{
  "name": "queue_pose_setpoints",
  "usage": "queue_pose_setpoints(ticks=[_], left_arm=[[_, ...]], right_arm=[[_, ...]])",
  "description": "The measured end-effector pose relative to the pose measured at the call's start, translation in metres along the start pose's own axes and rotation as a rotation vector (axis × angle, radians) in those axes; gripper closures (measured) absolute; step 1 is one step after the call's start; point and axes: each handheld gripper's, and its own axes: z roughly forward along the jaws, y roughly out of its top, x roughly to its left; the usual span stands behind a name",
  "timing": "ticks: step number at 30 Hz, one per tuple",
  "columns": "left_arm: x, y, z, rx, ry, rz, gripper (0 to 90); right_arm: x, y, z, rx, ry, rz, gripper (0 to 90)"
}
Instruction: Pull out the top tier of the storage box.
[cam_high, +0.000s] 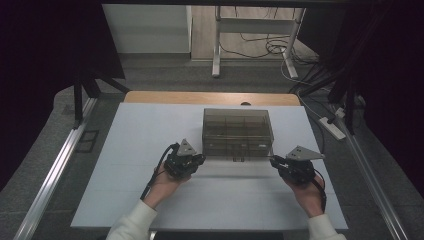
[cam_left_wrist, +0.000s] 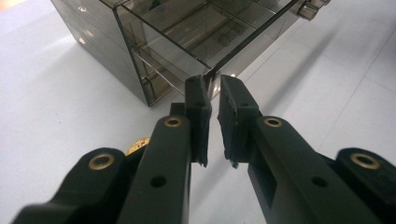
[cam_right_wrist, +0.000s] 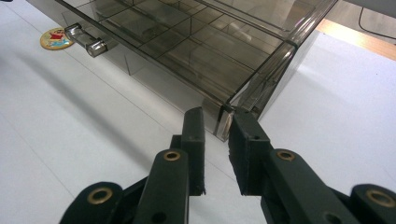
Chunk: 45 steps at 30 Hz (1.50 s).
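A smoky see-through drawer box (cam_high: 237, 131) with several compartments stands at the middle of the white table (cam_high: 125, 190). My left gripper (cam_high: 201, 159) is at its front left corner, my right gripper (cam_high: 273, 160) at its front right corner. In the left gripper view the jaws of the left gripper (cam_left_wrist: 212, 88) stand a narrow gap apart, tips just short of the box corner (cam_left_wrist: 149, 88). The right gripper (cam_right_wrist: 215, 122) has a wider gap, with the box corner (cam_right_wrist: 252, 93) right at its tips. Neither holds anything.
A clear handle (cam_right_wrist: 86, 39) sticks out from the drawer front (cam_high: 238, 159). A round gold cartoon badge (cam_right_wrist: 57, 38) lies flat on the table near it, and shows under the left jaw (cam_left_wrist: 137, 145). Desk legs and cables (cam_high: 270, 47) lie beyond the table.
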Motion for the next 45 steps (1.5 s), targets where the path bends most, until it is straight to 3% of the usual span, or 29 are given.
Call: queue_pose_setpoints(ticks=[45], left_arm=[[-0.0051, -0.0055, -0.0041, 0.01, -0.023, 0.018, 80.6]], right_arm=[[0.0055, -0.0044, -0.007, 0.02, 0.007, -0.027, 76.0]])
